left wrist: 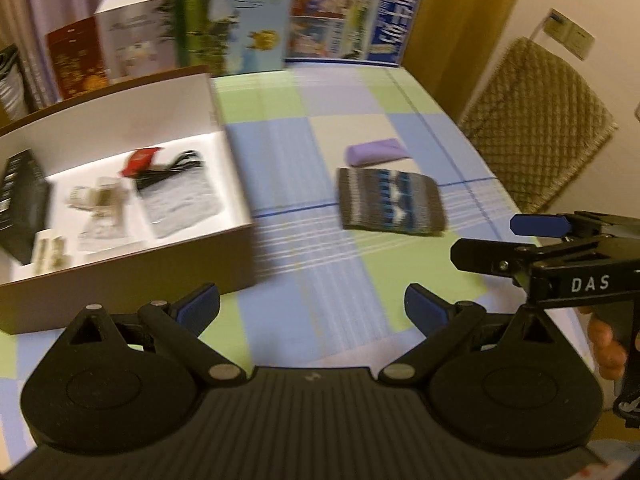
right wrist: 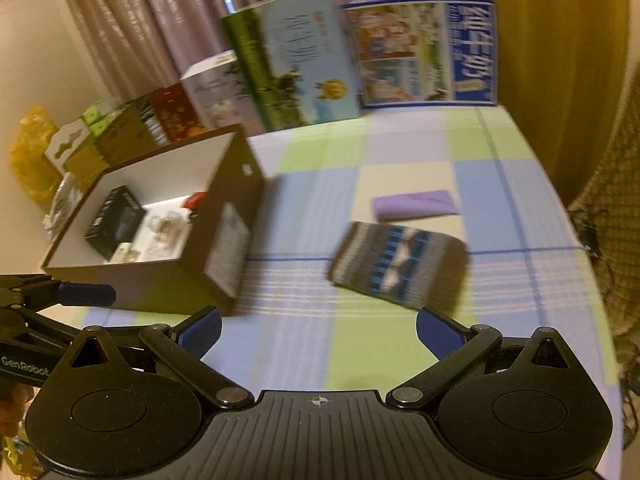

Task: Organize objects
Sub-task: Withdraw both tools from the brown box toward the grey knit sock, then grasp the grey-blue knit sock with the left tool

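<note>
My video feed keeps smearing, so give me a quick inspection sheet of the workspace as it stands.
Surface: checked tablecloth, flat.
Job's things: striped knit item and purple folded item lie apart on the cloth; open brown box already holds a black box, a red packet and small items.
Clutter: cartons and books stand along the far edge.
Grippers: left gripper and right gripper open, empty.
Cables: dark cord in the box.
Surroundings: curtains, padded chair.

Black ribbed tool (right wrist: 319, 322), blue pads (right wrist: 202, 330), silver screws
</note>
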`<state>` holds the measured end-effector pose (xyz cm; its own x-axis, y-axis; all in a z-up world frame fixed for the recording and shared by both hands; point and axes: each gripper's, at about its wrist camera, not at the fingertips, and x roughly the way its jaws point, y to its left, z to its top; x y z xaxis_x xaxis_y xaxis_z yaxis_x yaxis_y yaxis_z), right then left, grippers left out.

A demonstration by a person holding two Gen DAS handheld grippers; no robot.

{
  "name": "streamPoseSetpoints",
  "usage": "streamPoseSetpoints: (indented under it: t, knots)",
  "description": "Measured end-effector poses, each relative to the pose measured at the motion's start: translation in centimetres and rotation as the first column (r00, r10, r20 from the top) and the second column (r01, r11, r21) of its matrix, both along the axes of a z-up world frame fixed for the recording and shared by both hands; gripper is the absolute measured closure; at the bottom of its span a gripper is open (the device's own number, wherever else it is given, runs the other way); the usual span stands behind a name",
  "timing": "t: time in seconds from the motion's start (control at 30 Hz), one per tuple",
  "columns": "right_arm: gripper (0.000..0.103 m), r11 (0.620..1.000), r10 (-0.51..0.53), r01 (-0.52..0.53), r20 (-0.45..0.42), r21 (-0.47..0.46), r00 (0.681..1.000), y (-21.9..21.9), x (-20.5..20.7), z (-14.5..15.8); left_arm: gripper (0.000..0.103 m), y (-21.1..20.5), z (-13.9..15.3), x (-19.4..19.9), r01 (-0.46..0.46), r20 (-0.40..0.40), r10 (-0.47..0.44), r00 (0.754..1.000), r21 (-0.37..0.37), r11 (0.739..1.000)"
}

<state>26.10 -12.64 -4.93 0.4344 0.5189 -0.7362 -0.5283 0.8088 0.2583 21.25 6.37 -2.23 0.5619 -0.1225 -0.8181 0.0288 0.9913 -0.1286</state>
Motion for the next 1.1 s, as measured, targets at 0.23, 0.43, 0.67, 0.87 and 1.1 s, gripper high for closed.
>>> streamPoseSetpoints:
  t: [0.23, 0.43, 0.67, 0.87, 1.1]
  knots:
    - [0.002, 0.997, -0.075, 0.074, -0.014, -0.018, 0.997, -4.7, 1.5, -0.7, 0.006, -4.6, -1.0, 2.0, 0.059, -0.019, -0.059, 0.998, -0.01, 0.998]
    - [0.002, 0.991, -0.125, 0.125, -0.022, -0.039, 0.992, -7.5, 3.2, -1.9, 0.006, -7.1, -2.6, 4.1, 0.061, -0.035, -0.062, 0.997, -0.033, 0.998]
    - [0.002, 0.982, -0.175, 0.172, -0.042, -0.074, 0.984, -9.5, 6.2, -4.1, 0.006, -9.0, -4.9, 6.9, 0.058, -0.014, -0.059, 0.998, -0.026, 0.998]
    - [0.002, 0.976, -0.206, 0.2, -0.066, -0.089, 0.976, -9.8, 9.0, -5.8, 0.007, -9.7, -7.0, 10.2, 0.068, 0.011, -0.068, 0.998, 0.003, 0.998]
    - [0.002, 0.97, -0.232, 0.223, -0.096, -0.098, 0.968, -9.8, 11.6, -7.5, 0.007, -10.2, -9.3, 13.9, 0.073, -0.013, -0.072, 0.997, 0.036, 0.997]
